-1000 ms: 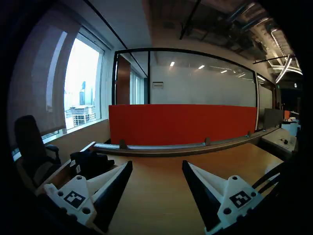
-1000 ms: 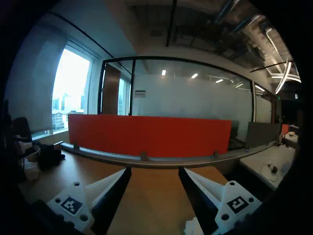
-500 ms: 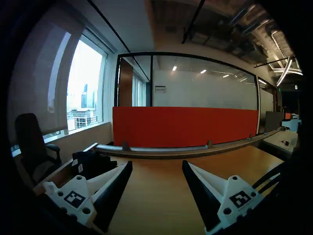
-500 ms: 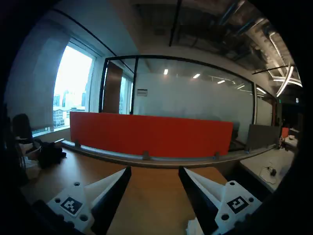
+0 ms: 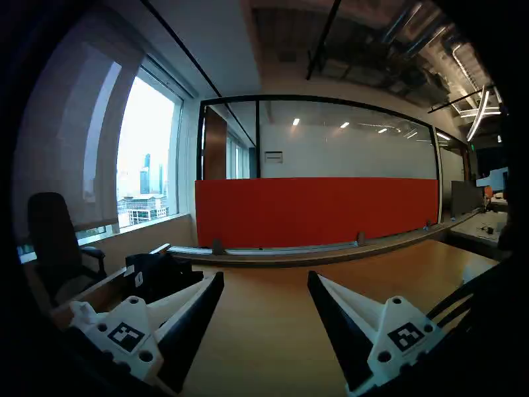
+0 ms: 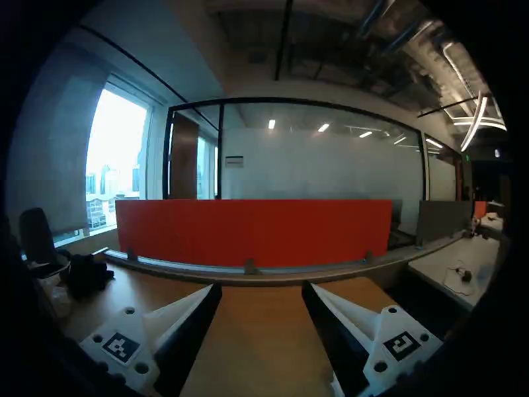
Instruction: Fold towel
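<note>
In the left gripper view my left gripper (image 5: 264,276) is open over a bare wooden desk (image 5: 264,331), its white fingers (image 5: 178,311) spread wide with nothing between them. In the right gripper view my right gripper (image 6: 261,288) is also open, with only the wooden desk (image 6: 261,337) between its fingers. A small white scrap (image 6: 335,389) peeks in at the bottom edge beside the right finger; I cannot tell whether it is the towel.
An orange divider panel (image 5: 317,210) runs along the desk's far edge. A black bag (image 5: 155,274) lies at the desk's left end, near an office chair (image 5: 56,248) and a window (image 5: 145,165). A white desk (image 6: 463,268) stands to the right.
Both views have shifted slightly, with the divider drifting a little in each. The white scrap at the bottom of the right gripper view shows less. Both grippers stay open.
</note>
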